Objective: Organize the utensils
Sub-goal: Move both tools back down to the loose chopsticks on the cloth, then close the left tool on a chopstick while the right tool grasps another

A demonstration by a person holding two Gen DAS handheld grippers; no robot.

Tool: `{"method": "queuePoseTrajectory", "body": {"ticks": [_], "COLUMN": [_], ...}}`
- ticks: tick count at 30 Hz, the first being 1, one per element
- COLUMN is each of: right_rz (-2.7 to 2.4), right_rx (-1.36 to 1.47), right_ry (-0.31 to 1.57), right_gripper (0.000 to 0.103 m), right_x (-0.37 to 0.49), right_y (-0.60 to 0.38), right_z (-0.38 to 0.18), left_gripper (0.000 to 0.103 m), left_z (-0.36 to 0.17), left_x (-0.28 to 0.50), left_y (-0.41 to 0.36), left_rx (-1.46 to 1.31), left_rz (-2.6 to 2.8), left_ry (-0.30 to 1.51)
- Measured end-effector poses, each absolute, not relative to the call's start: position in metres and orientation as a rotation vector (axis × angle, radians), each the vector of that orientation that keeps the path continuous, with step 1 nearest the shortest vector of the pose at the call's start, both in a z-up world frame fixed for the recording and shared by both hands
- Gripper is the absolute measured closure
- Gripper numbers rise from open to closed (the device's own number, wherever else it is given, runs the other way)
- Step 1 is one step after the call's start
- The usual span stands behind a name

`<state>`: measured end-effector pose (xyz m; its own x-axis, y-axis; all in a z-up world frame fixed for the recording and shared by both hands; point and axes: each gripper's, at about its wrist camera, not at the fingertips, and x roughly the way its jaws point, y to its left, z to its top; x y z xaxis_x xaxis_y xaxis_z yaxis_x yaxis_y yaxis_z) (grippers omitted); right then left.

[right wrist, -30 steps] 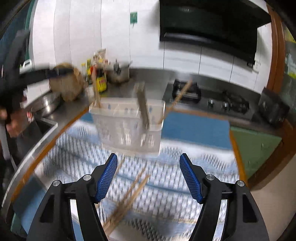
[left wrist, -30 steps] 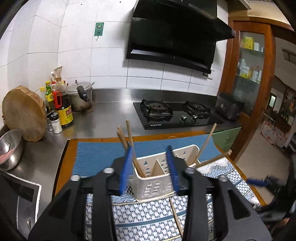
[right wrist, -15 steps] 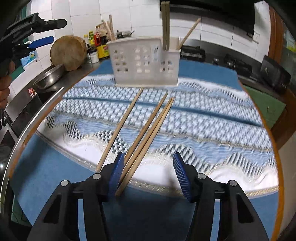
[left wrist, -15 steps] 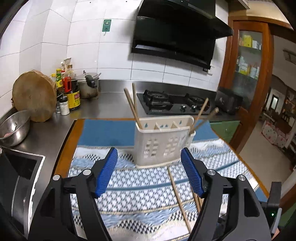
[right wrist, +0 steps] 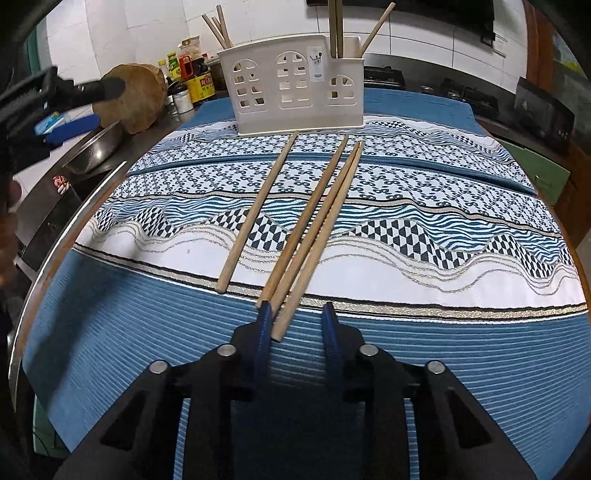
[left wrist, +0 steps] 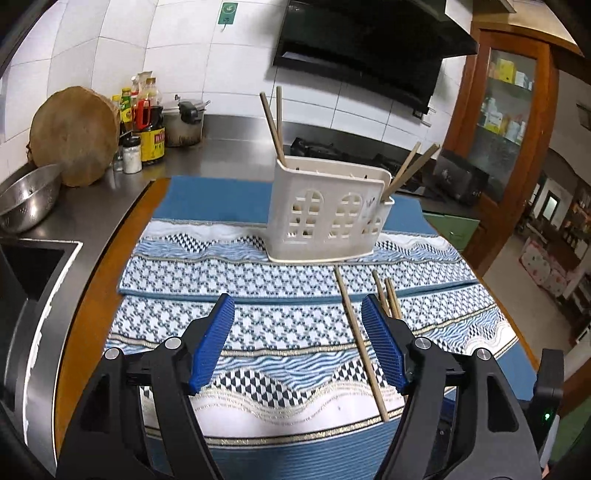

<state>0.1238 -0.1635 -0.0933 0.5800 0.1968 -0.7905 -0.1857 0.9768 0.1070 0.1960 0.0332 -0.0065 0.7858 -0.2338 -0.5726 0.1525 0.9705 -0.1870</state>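
Right gripper [right wrist: 297, 317] is low over the blue edge of the patterned mat [right wrist: 443, 236], jaws partly spread, holding nothing. The near ends of a bundle of three loose chopsticks [right wrist: 314, 229] reach in between the blue pads [right wrist: 265, 325], one tip lying right in the gap, another just beside the left pad. A fourth single chopstick [right wrist: 258, 210] lies a little to the left, apart from the bundle, all four fanning away toward the holder.

Left gripper [left wrist: 297, 347] hangs above the mat with jaws spread wide, empty too. From its camera that single chopstick [left wrist: 360, 343] runs between the pads, nearer the right one, and the bundle is partly hidden behind the right pad.

Further back, the white utensil holder [right wrist: 295, 88] stands upright on the mat, arched cutouts in its front wall, a small label on it. Inside: two chopsticks leaning in the left compartment [right wrist: 218, 29], and three in the right-hand end [right wrist: 336, 26], two upright and one tilted out to the right. The middle section looks empty, though I can't see its bottom.

Beyond the mat on the desk [left wrist: 221, 147]: a steel bowl [left wrist: 26, 195], a round wooden chopping block [left wrist: 74, 136] propped against the wall, sauce bottles [left wrist: 147, 125], a lidded pot [left wrist: 184, 125], and at the very back the gas hob [right wrist: 461, 92].
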Motion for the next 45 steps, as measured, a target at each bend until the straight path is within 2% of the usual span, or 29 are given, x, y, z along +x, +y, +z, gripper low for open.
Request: {"method": "queuePoseTrajectory", "body": {"ticks": [6, 9, 10, 21, 23, 29, 32, 43, 45], "right_rz": [0.18, 0.18, 0.178, 0.11, 0.104, 0.123, 0.135, 0.17, 0.173], "right_rx": [-0.023, -0.03, -0.039, 0.024, 0.028, 0.036, 0.034, 0.049, 0.05], "right_ry": [0.916, 0.912, 0.92, 0.922, 0.922, 0.92, 0.915, 0.909, 0.909], "right_gripper": [0.08, 0.085, 0.092, 0.096, 0.096, 0.096, 0.095, 0.095, 0.095], "right_x": [0.125, 0.128, 0.13, 0.134, 0.134, 0.135, 0.135, 0.138, 0.139], "right_y": [-0.157, -0.153, -0.152, -0.195, -0.202, -0.211, -0.212, -0.215, -0.216], "right_z": [-0.093, -0.094, -0.095, -0.097, -0.097, -0.097, -0.097, -0.098, -0.098], "left_gripper": [0.032, 0.032, 0.032, 0.035, 0.048, 0.068, 0.075, 0.084, 0.09], "left_z": [-0.017, -0.022, -0.024, -0.053, -0.06, -0.081, -0.091, -0.111, -0.111], "left_x": [0.193, 0.192, 0.191, 0.184, 0.183, 0.185, 0.19, 0.201, 0.202], "left_y": [0.033, 0.029, 0.027, -0.013, -0.026, -0.058, -0.066, -0.084, -0.084], "left_rx": [-0.124, -0.133, -0.132, -0.06, -0.044, -0.016, -0.021, 0.012, 0.024], "left_rz": [-0.197, -0.212, -0.218, -0.273, -0.3, -0.341, -0.337, -0.309, -0.295], "left_ry": [0.651, 0.662, 0.669, 0.747, 0.769, 0.829, 0.858, 0.894, 0.892]}}
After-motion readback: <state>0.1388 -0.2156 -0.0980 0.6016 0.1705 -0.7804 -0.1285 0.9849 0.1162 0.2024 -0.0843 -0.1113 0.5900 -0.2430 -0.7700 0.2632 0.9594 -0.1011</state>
